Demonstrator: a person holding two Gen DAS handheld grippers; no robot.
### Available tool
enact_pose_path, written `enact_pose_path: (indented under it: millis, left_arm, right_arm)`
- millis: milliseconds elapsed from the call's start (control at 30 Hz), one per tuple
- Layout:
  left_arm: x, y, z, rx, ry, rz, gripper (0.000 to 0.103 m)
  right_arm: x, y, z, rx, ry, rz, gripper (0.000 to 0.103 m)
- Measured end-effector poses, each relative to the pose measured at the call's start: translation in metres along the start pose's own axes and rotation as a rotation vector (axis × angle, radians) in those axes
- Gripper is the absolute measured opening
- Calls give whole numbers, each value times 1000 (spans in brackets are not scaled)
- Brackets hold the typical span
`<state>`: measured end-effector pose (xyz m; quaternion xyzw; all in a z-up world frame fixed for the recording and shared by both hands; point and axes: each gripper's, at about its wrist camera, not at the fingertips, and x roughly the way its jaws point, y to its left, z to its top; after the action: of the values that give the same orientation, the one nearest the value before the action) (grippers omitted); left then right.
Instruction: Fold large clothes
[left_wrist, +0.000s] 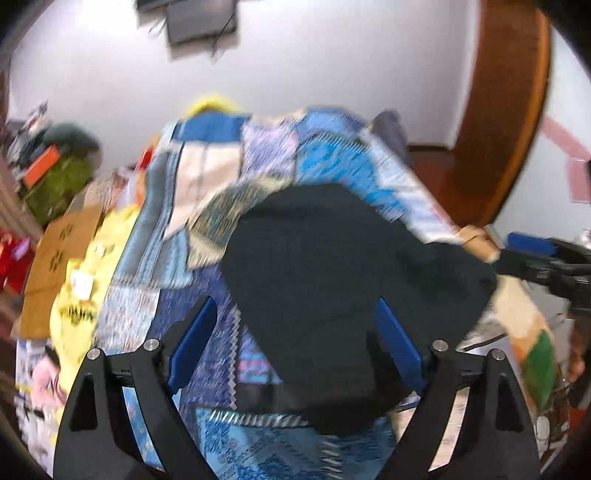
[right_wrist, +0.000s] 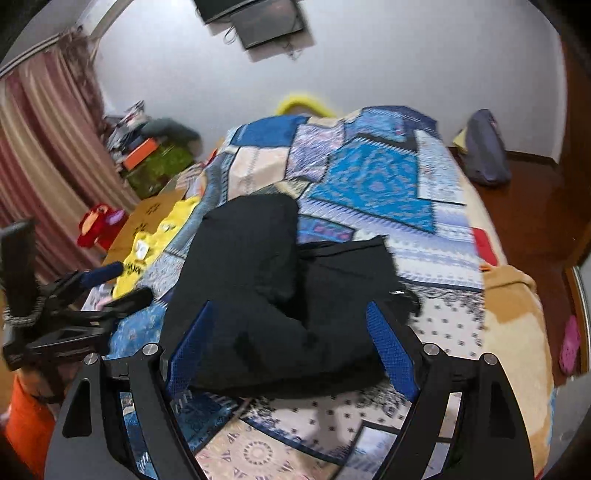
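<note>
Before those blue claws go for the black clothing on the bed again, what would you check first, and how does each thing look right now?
1. Left gripper open: ok, jaws spread wide.
2. Right gripper open: ok, nothing between its fingers.
3. Black garment released and lying on the patchwork quilt: ok.
4. Garment folded neatly: not ok, bunched, with one part lapped over another.
5. Garment's edges traceable: cannot tell, dark cloth and blur hide the seams.
6. Grippers apart from each other: ok.

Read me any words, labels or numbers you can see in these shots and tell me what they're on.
No text can be read.
Yellow cloth: dark print, too blurred to read.
Cardboard box: dark marks, symbols rather than readable words.
Patchwork quilt and black garment: no lettering visible.
</note>
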<state>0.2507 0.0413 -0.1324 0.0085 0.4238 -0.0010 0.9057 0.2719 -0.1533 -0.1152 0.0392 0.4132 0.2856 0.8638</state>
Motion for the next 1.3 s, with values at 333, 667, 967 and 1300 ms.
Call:
enact_pose_path:
  millis: [333, 667, 967, 1300]
  left_arm:
    - [62, -9, -31, -90, 95, -103, 88]
    - [77, -15, -38, -83, 79, -76, 100]
    - [34, 18, -33, -128, 11, -38, 99]
    - [68, 60, -44, -354, 142, -232, 99]
  right_arm:
    - [56, -43, -38, 41, 172, -15, 84]
    - [77, -70, -64, 141, 234, 46, 97]
    - [15, -55, -39, 49, 118, -37, 97]
    - [34, -105, -33, 208, 138, -15, 97]
